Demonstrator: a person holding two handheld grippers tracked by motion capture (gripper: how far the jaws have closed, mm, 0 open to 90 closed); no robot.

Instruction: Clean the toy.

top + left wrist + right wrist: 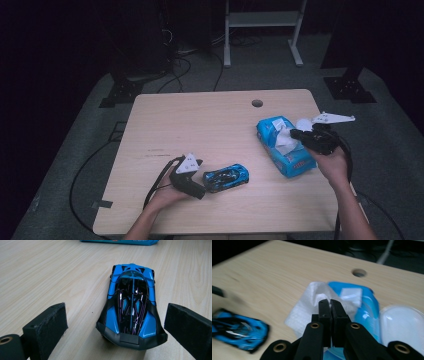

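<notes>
right gripper (330,302) at right of the high view pinches a white tissue (308,305) from the blue pack (285,145); left gripper (115,322), lower left, gapes around the toy car (131,302).

Toy car (238,333) blurred in the right gripper view, its near end cut off by the left edge, blue tissue pack (120,242) cut off at the far edge in the left gripper view, print on pack unreadable
</notes>
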